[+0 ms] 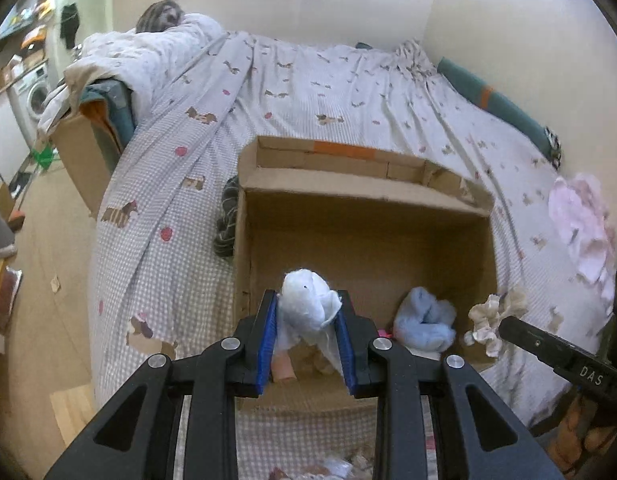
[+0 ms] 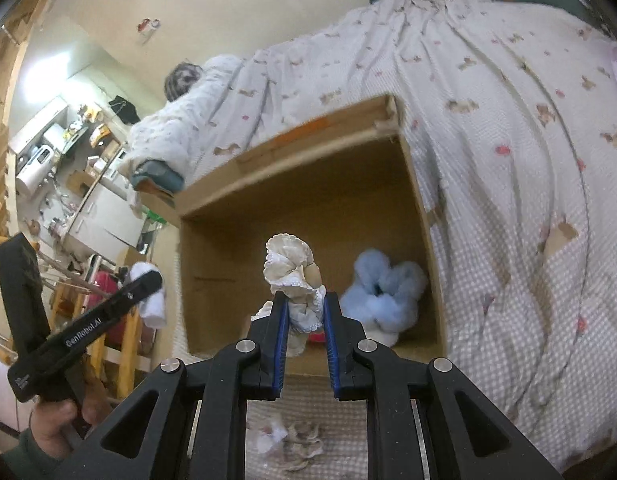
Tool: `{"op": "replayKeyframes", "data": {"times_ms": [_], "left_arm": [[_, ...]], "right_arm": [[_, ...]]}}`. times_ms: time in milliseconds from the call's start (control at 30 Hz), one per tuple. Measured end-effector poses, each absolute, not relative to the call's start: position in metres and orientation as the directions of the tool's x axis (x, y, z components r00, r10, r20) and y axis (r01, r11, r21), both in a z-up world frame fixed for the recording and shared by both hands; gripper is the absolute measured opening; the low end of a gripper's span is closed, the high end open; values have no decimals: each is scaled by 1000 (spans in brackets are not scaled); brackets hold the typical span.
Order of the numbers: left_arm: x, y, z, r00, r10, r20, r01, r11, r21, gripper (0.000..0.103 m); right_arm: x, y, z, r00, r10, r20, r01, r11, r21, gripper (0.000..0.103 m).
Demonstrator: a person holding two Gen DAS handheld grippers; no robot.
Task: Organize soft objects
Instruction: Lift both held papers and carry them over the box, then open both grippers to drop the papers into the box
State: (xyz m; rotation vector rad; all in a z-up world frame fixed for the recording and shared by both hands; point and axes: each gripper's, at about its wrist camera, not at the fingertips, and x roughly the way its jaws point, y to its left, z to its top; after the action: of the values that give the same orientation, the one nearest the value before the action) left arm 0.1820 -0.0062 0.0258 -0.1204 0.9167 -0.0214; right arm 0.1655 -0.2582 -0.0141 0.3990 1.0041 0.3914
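The left tool (image 1: pixel 307 312) grips a pale-blue soft bundle (image 1: pixel 306 294) and the right tool (image 2: pixel 304 312) a cream frilly piece (image 2: pixel 290 266) above the cardboard box (image 1: pixel 368 192) on the bed (image 1: pixel 268 80); lower each well inside, beside the fluffy blue item (image 2: pixel 384 288), before releasing.

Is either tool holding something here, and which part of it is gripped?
Both are. The left tool grips a white sock around its bunched middle. The right tool grips a cream frilly sock by its lower end, above the box.
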Motion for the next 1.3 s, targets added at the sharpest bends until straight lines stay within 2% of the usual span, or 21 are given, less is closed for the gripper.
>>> {"op": "replayKeyframes", "data": {"times_ms": [167, 467, 733, 967, 1200, 1267, 1300], "left_arm": [[187, -7, 0, 584, -100, -805, -50, 986, -159, 25], [194, -10, -1, 594, -68, -802, -37, 993, -112, 26], [203, -8, -14, 543, -119, -832, -50, 984, -173, 26], [200, -12, -16, 542, -113, -833, -48, 985, -165, 26], [200, -13, -20, 524, -112, -844, -54, 985, -164, 38], [201, -14, -19, 522, -120, -844, -51, 984, -172, 43], [201, -15, -19, 524, -118, -843, -51, 984, -169, 51]], "right_arm": [[172, -249, -26, 470, 471, -747, -133, 874, 467, 19], [182, -249, -36, 463, 442, -768, -82, 884, 460, 19], [188, -246, -42, 451, 416, -790, -70, 899, 433, 19], [186, -237, -43, 446, 395, -803, -98, 913, 395, 19], [187, -235, -43, 445, 383, -810, -100, 920, 379, 19], [188, -235, -44, 444, 380, -812, -95, 921, 379, 19], [187, -235, -44, 444, 378, -812, -93, 921, 378, 19]]}}
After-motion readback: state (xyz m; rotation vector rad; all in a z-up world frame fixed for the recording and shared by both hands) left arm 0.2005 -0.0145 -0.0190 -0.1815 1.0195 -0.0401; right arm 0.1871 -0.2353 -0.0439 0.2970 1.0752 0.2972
